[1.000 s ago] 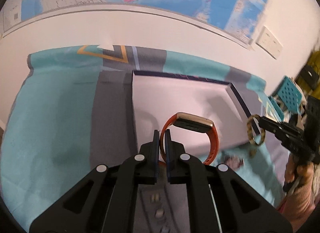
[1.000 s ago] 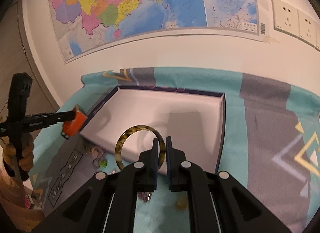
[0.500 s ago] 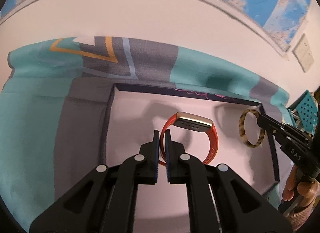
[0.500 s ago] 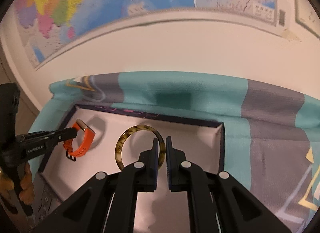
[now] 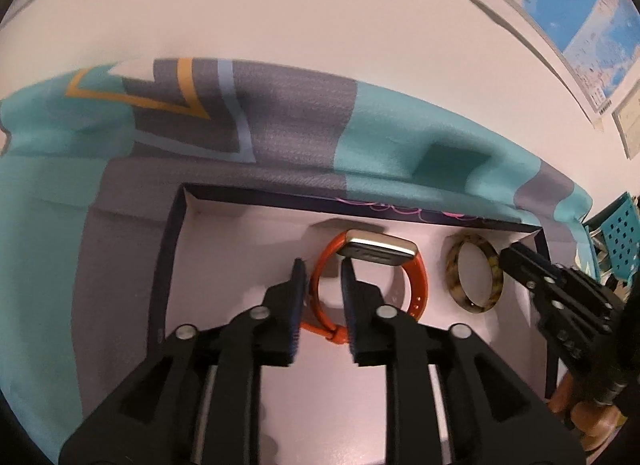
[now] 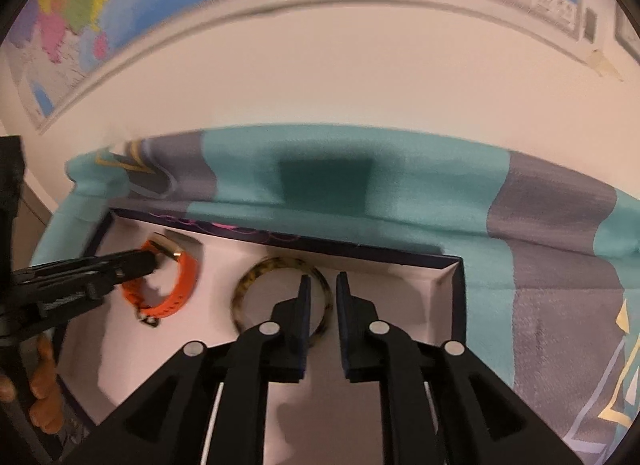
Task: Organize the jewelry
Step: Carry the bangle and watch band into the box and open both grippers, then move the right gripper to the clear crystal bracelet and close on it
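Both hand-held grippers have let go since 0.5 s ago: my left hand-held gripper [image 5: 323,280] now has fingers apart, straddling the strap of the orange watch [image 5: 372,281], and my right hand-held gripper [image 6: 321,294] is apart too, w/ the bangle [image 6: 276,293] by its left finger. Watch & bangle both sit inside the white tray [image 5: 248,221], side by side near its back wall, watch to the left, not touching. Tray's on the teal/grey cloth [image 6: 400,185] over the desk.
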Tool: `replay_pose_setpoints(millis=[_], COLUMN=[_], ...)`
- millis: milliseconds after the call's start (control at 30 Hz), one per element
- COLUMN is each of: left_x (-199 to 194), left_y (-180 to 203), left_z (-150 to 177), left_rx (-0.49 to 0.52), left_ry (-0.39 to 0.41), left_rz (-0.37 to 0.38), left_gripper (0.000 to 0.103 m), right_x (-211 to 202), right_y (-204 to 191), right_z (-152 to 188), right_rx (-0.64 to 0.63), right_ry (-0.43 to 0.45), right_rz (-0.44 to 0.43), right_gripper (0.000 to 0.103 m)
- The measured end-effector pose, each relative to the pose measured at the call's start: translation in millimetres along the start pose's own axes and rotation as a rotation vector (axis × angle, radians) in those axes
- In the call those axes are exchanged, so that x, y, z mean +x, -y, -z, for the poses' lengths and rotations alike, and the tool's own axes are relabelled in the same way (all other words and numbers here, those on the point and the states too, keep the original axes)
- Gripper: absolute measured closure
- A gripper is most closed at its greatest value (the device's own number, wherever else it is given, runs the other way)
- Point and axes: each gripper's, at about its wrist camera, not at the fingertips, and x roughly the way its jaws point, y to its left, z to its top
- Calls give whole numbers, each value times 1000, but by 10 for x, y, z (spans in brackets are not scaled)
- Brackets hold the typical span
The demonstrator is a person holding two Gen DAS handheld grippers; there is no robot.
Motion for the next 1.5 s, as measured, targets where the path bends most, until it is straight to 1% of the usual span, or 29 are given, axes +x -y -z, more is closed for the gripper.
replay_pose_setpoints(millis=[33,67,100,133,200,267,333,367,467,533,600,700,800,933,1000,1067,1167,1233,1267,1300,1367,1500], left_x=[-57,-110,-222,-351,-568,-738,-911,-991,-1120,-1155,-1178,-1202,-1238,-1249,-1243,-1233,-1216,-1204,-1198,-1195,-1187,-1188], left_y=[25,37,64,96,144,167,204,192,94,56,-24,-96,-59,-23,-14,-15,-33,-44,-50,-51,-57,-75], left_z=[23,44,87,143,271,387,559,669,921,1058,1217,1424,1589,1704,1735,1764,1790,1811,1826,1833,1853,1897], left_rx=[17,29,53,85,144,183,234,254,273,285,287,293,316,324,324,321,309,305,307,307,311,322], left_ry=[23,44,86,134,197,236,276,290,291,292,278,263,268,267,261,257,249,243,241,240,235,228], left_rz=[4,-1,-11,-26,-43,-42,-38,-41,-27,-23,-11,8,21,17,25,22,28,32,32,31,31,36], left_gripper=[67,61,50,45,45,45,40,40,39,39,39,39,39,36,36,36,35,35,35,35,35,35], right_x=[-102,-166,-325,-451,-660,-851,-1000,-1043,-1171,-1244,-1268,-1235,-1124,-1032,-986,-904,-810,-799,-800,-808,-826,-885], right_y=[-7,2,-7,-8,-3,17,66,88,122,89,-34,-271,-499,-691,-754,-788,-779,-764,-760,-756,-739,-728], right_z=[31,45,104,157,277,436,643,723,1031,1211,1381,1517,1576,1583,1585,1579,1575,1585,1591,1597,1602,1587], right_rx=[-6,-12,-28,-41,-65,-87,-101,-102,-101,-115,-157,-236,-308,-356,-366,-370,-359,-348,-351,-350,-338,-328], right_ry=[22,38,71,94,126,144,146,142,118,108,96,73,52,46,42,25,11,9,9,10,12,30], right_rz=[-10,-18,-36,-52,-78,-98,-108,-113,-130,-161,-179,-204,-195,-209,-208,-186,-188,-197,-194,-200,-219,-237], right_gripper=[87,82,78,76,70,69,69,69,69,69,69,69,69,69,69,69,69,76,88,90,102,102])
